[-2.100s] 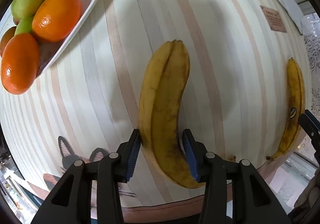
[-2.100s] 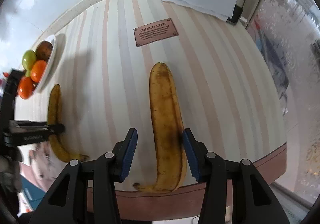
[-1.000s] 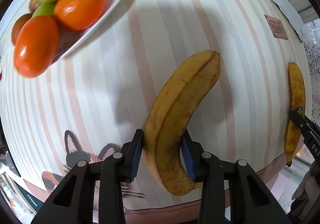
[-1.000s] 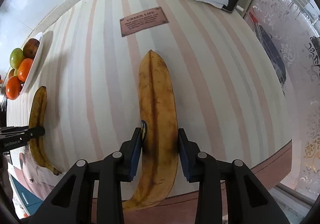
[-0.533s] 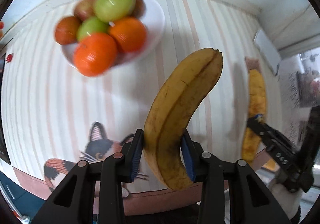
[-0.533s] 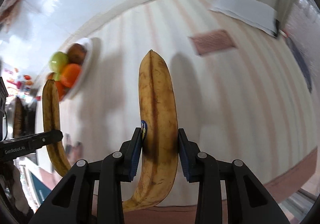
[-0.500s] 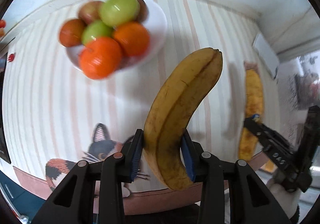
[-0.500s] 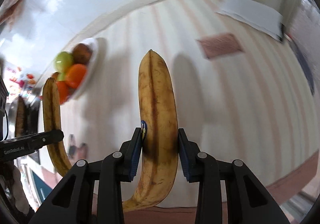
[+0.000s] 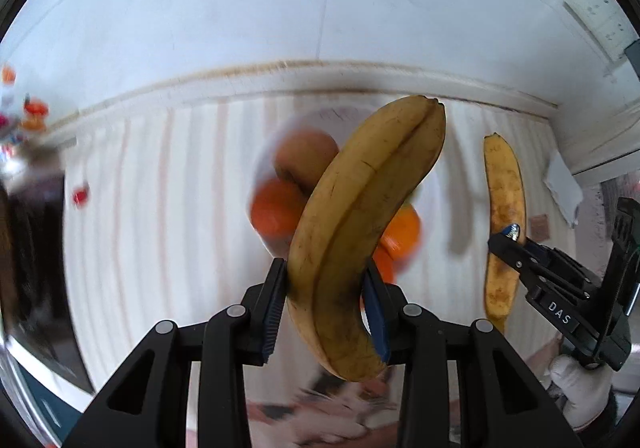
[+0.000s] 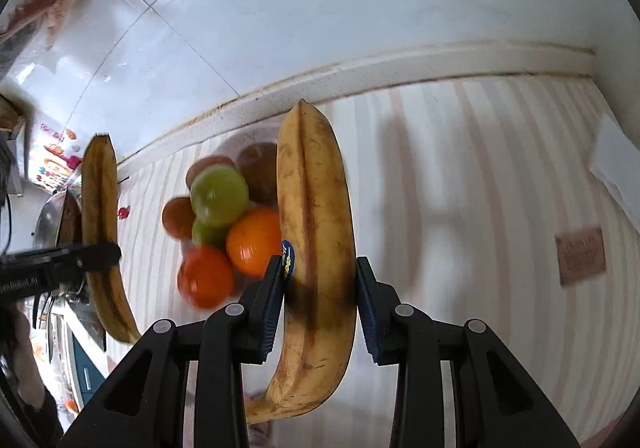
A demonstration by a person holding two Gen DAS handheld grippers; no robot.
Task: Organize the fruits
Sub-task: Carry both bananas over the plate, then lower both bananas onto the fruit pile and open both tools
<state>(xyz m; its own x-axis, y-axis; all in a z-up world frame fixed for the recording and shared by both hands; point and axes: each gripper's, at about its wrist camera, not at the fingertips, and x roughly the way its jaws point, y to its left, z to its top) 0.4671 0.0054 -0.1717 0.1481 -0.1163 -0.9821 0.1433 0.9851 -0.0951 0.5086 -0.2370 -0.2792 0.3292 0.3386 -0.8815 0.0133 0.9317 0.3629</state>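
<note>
While each claw clamps one, both bananas [image 9: 360, 232] [image 10: 316, 256] point bowlward [image 10: 240, 144].

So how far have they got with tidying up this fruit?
Partway. Apples and oranges already sit in the white bowl. In hand: the left gripper clamps one banana, the right gripper clamps the other banana, both lifted off the striped table. Left: setting both bananas down with the rest.
</note>
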